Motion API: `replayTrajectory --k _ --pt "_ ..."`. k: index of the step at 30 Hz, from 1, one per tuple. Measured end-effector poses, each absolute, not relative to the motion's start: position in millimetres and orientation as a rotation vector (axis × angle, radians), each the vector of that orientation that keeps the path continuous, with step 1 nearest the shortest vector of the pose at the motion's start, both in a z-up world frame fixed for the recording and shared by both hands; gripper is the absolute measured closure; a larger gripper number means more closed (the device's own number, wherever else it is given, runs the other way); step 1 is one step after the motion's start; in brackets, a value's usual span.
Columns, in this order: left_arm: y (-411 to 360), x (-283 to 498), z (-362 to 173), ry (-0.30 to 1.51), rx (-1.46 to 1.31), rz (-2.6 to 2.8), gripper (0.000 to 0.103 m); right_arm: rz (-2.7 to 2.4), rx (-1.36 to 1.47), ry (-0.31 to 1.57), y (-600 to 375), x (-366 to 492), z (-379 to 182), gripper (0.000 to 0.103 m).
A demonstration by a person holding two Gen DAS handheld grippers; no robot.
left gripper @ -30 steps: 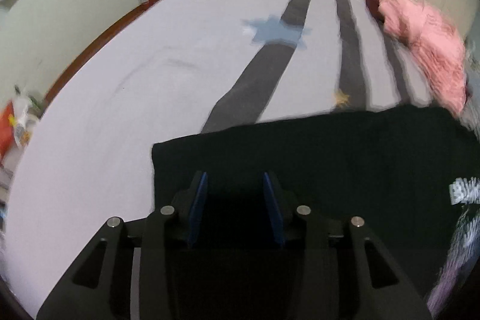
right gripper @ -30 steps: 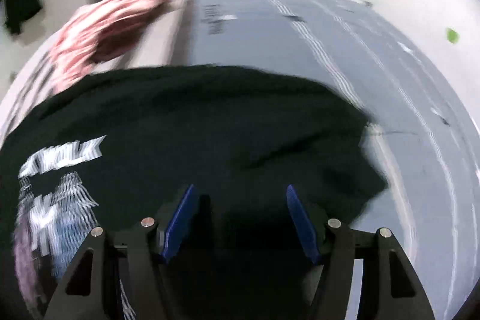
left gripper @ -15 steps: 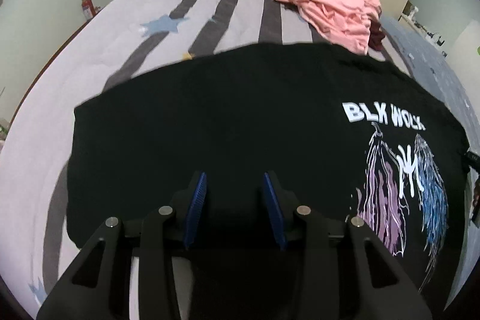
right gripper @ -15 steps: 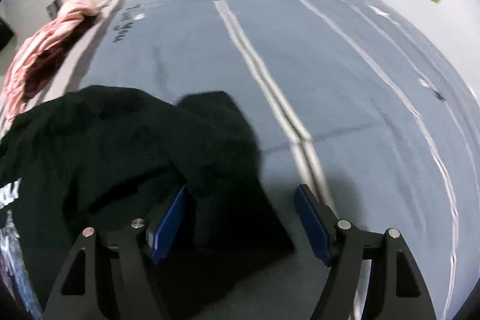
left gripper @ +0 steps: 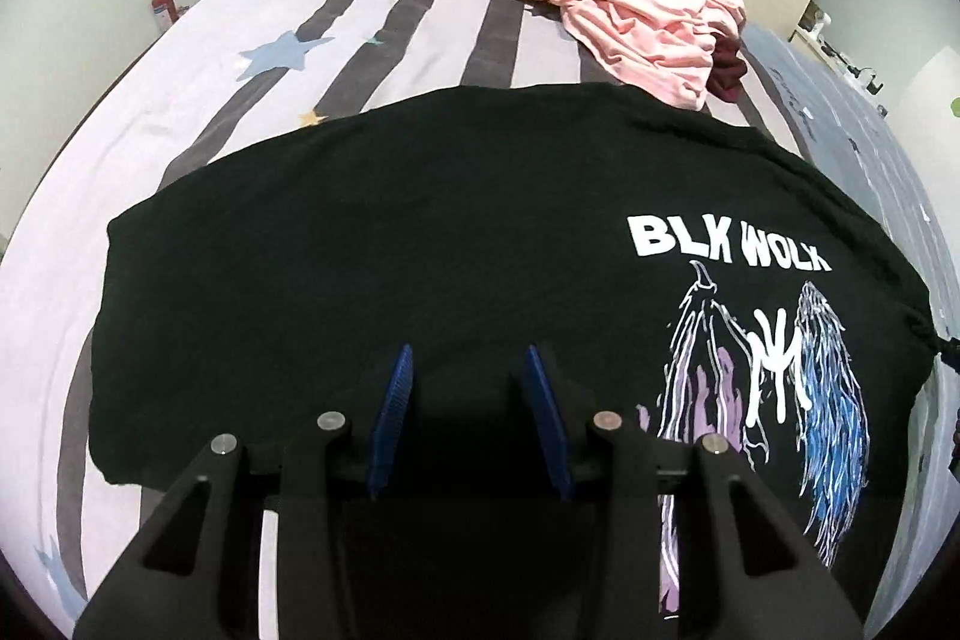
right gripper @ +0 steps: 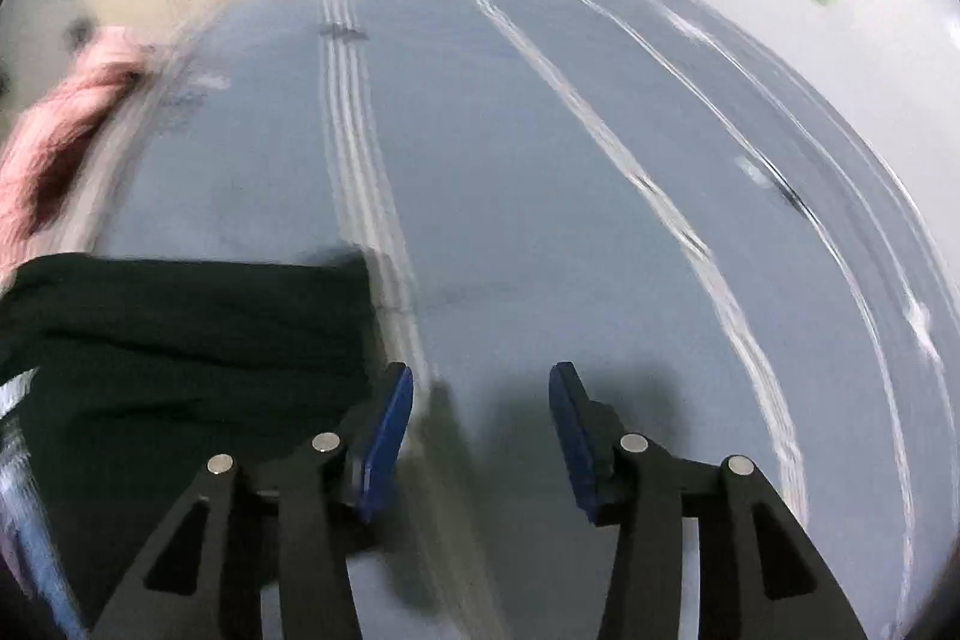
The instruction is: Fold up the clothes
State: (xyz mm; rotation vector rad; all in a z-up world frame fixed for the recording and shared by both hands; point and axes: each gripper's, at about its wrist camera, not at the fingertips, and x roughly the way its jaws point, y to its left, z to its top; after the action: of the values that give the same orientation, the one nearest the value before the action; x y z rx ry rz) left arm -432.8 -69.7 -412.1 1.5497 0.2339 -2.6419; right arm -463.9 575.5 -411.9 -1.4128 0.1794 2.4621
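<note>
Big bed with pale pink and grey striped cover with stars [left gripper: 252, 39] fills room; cream cupboards behind, red fire extinguisher [left gripper: 163, 3] by wall. Black T-shirt with white words and wing picture [left gripper: 420, 232] lies spread flat on bed. Crumpled pink clothes pile [left gripper: 636, 3] lies beyond it. Left gripper [left gripper: 467, 388] spread apart over shirt, holding nothing. Right gripper [right gripper: 481, 400] spread apart over grey-blue cover, beside shirt edge [right gripper: 198, 328]. Right view blurry.
</note>
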Motion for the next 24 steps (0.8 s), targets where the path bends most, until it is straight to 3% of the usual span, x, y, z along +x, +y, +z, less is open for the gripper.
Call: replayTrajectory --k 5,8,13,14,15,22,24 --pt "-64 -439 -417 0.226 1.576 -2.635 0.067 2.470 -1.403 0.251 597 -468 -406 0.058" --pt "-61 -441 -419 0.225 1.592 -2.632 0.067 2.552 -1.438 0.215 577 -483 -403 0.052" --pt "-56 -445 -419 0.197 1.593 -2.644 0.067 2.554 -1.546 0.187 558 -520 -427 0.053" --pt "-56 -445 -418 0.194 1.592 -2.645 0.067 2.547 -1.570 0.186 555 -529 -434 0.066" --pt "-57 -445 -418 0.191 1.590 -2.645 0.067 2.551 -1.584 0.180 553 -537 -439 0.092" --pt "-66 -440 -417 0.217 1.576 -2.621 0.067 2.557 -1.419 0.111 558 -572 -402 0.095" --pt "-68 -438 -418 0.229 1.574 -2.611 0.067 2.491 -1.393 0.113 573 -581 -398 0.092"
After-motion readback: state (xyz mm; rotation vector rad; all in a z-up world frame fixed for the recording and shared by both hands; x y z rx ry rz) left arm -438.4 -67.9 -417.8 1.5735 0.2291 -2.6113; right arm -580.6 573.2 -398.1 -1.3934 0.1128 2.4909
